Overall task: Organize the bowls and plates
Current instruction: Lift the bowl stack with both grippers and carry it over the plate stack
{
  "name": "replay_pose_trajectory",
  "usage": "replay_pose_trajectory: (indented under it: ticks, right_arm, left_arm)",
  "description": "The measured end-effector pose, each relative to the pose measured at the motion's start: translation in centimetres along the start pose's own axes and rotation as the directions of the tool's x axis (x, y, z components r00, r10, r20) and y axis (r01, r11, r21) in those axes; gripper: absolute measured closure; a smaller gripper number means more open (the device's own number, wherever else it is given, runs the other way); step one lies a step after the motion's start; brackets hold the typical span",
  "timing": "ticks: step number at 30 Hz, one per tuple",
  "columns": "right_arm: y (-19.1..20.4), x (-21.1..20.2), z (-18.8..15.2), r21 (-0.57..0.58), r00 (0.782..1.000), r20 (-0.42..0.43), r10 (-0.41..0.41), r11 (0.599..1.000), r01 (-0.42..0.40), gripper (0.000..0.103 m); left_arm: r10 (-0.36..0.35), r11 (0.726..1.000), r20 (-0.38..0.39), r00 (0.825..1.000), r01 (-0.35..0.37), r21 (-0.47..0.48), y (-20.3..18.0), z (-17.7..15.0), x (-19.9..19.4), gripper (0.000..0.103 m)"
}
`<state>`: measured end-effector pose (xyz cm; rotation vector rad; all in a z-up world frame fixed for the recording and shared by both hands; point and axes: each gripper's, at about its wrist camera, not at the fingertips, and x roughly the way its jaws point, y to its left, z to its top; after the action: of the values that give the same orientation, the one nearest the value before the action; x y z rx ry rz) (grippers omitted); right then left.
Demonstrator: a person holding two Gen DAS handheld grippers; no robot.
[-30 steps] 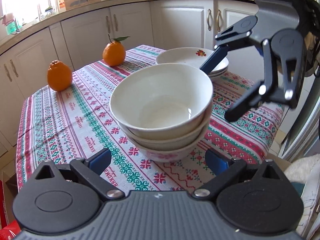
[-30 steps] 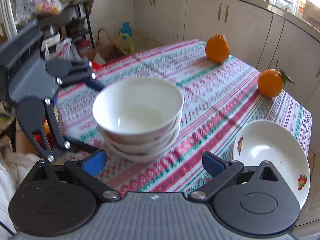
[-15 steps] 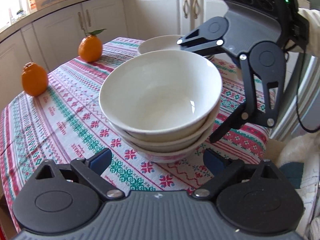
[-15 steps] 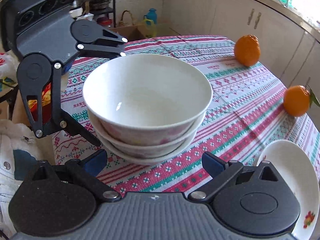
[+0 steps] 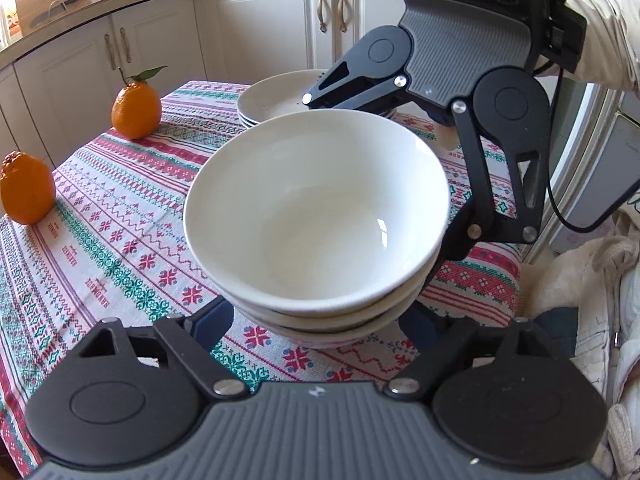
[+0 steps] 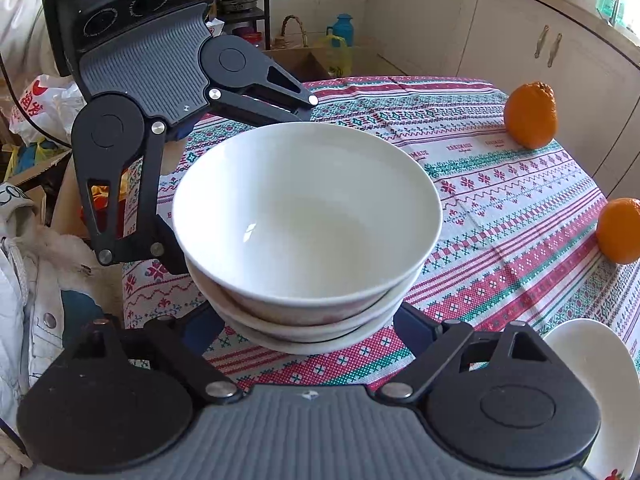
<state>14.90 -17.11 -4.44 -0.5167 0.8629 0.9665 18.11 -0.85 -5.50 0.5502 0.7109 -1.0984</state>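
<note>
Where it can be read: the tablecloth [image 6: 500,208] carries small woven words in its stripes, too small to make out for sure.
Bowls: a stack of three white bowls [image 5: 316,216], mouths up, near one edge of the table; round, so no long axis.
Left gripper [image 5: 316,320]: jaws spread wide, a finger on each side of the stack's base; whether they touch it I cannot tell.
Right gripper [image 6: 308,324]: the same from the opposite side, spread around the lowest bowl; contact unclear.
Plates: a stack of white plates [image 5: 272,100] by the far edge.
Fruit: two oranges [image 5: 136,110] along the cupboard-side edge, well apart from the bowls.
</note>
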Motion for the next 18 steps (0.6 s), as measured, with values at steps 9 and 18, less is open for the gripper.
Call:
replay_pose_trajectory:
  ticks: [9,18]
  right_arm:
    - [-0.21,0.11,0.14,-0.011,1.000,-0.012,0.018,1.000,-0.018,0.015]
    - [-0.40,0.23,0.31,-0.033,0.999,-0.027,0.025,0.999,-0.025,0.015]
  left_arm:
    - [-0.038,0.999,-0.003,0.999,0.038,0.014,0.33,0.08,-0.05,0.018]
    - [-0.069,0.997,-0.008,0.998,0.070,0.040,0.86,0.18,0.27,0.018]
